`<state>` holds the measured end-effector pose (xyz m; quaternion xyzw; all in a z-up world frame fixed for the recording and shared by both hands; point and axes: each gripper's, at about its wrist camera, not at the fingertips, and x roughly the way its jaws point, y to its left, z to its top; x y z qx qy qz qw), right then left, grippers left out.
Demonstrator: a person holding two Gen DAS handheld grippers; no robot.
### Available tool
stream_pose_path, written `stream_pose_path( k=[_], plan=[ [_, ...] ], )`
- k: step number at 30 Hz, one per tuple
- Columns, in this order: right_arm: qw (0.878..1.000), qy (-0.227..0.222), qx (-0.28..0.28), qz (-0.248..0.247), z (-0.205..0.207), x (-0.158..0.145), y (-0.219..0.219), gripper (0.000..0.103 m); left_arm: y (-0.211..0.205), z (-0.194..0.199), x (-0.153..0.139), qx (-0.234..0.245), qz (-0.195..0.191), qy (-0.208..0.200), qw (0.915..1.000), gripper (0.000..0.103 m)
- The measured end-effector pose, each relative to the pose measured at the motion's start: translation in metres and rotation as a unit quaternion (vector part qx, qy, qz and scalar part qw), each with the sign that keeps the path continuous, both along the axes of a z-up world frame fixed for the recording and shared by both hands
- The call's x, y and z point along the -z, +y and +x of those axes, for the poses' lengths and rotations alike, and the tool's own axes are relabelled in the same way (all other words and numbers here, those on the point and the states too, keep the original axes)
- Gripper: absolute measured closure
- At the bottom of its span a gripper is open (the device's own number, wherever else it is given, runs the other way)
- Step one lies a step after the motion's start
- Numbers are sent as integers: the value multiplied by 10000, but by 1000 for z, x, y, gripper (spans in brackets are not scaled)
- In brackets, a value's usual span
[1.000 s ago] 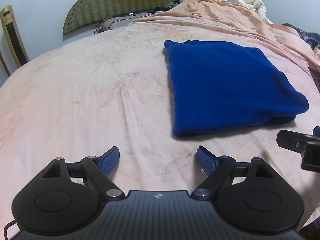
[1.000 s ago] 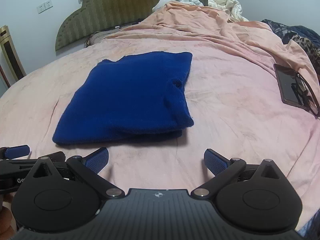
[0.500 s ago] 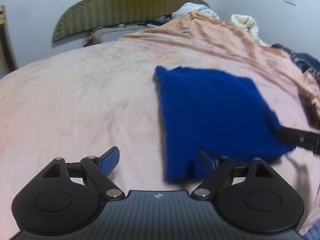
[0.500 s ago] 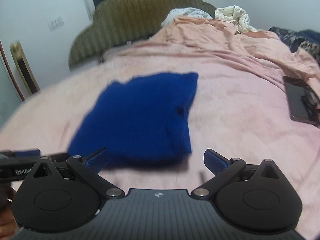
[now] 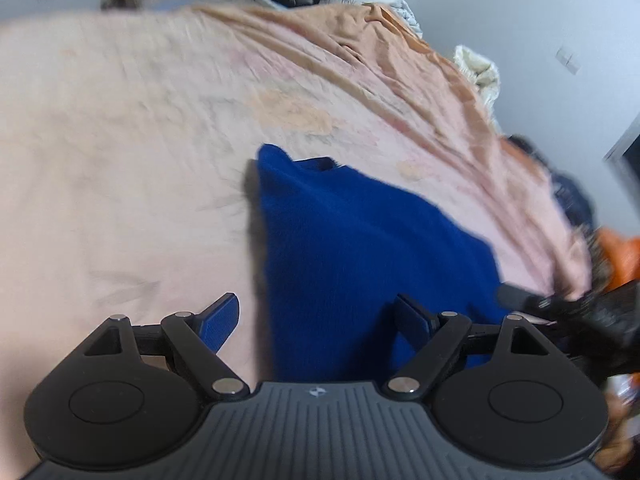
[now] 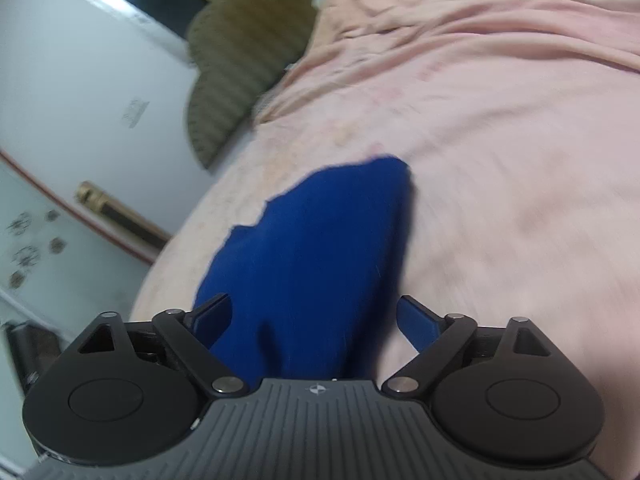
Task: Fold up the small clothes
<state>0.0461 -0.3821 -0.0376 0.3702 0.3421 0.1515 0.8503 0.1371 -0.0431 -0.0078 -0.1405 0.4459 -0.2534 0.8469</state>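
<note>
Both claws, left (image 5: 316, 320) and right (image 6: 314, 320), gape wide over the near edge of the blue cloth (image 5: 360, 248) on the bed (image 5: 120, 152). Next, probably: pinch that edge and fold.

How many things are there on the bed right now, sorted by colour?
Blue: 1, the folded blue garment
Pink: 1, the bedsheet
Orange: 1, the rumpled blanket
White: 1, the bundled quilt
Total: 4

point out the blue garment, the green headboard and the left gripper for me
blue garment (image 5: 360, 248): left wrist view, middle of its top layer
green headboard (image 6: 240, 68): right wrist view, ribbed face
left gripper (image 5: 316, 324): left wrist view, midway between its open fingertips
</note>
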Motion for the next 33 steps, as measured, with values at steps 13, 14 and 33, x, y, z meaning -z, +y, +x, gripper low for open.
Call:
stream_pose_path(
  k=[13,14,33],
  plan=[
    [9937,-159,-1079,-269,106,7,32,74,-8,60,18,12,-603,-174,9980,80],
    [9931,-203,-1110,-315,107,5,34,74,-5,58,15,30,-555,-320,9979,81],
    [9829,-438,-35,-1788,132,-42,61,44,13,30,-27,-654,1680,-1496,9722,39]
  ],
)
